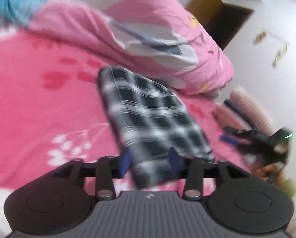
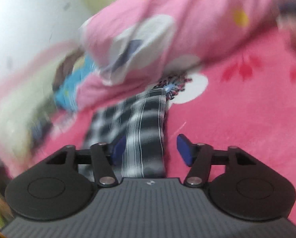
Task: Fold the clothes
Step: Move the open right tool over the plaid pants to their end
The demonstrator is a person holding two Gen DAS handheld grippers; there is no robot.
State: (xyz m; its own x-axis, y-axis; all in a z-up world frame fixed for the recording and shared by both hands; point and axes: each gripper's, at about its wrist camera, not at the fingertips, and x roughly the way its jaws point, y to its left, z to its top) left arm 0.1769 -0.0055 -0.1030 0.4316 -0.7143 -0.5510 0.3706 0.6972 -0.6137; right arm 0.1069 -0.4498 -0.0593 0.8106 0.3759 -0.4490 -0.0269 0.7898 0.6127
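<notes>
Spread across both views is a hot-pink floral bed sheet [image 1: 29, 99], on which everything else is laid. A bulky pale-pink quilt with white and blue patches [image 1: 148, 25] is heaped along its far edge. A folded black-and-white checked cloth [image 1: 148, 115] is seen lying on the sheet, one end just beside the quilt. The left tool [image 1: 150, 161] is held apart, the cloth passing between its blue pads. The right tool [image 2: 154, 148] is likewise spread wide, with the cloth beside its left pad.
</notes>
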